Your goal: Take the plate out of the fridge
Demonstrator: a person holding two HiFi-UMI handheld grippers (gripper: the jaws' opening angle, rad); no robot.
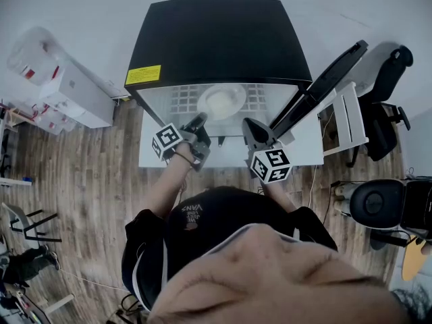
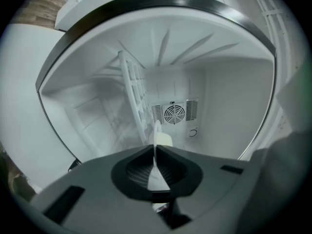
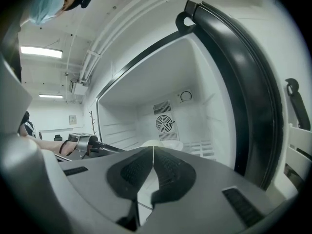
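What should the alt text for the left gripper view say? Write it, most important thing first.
The left tool is closed on the rim of a white plate, seen edge-on, inside an open fridge with white walls. A wire shelf and a round fan grille show behind it.

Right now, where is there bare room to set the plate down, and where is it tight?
The fridge's black top is bare. Inside, the wire shelf is free either side of the plate. Tight: the opening, where the left gripper grips the plate and the right gripper hangs shut beside it.
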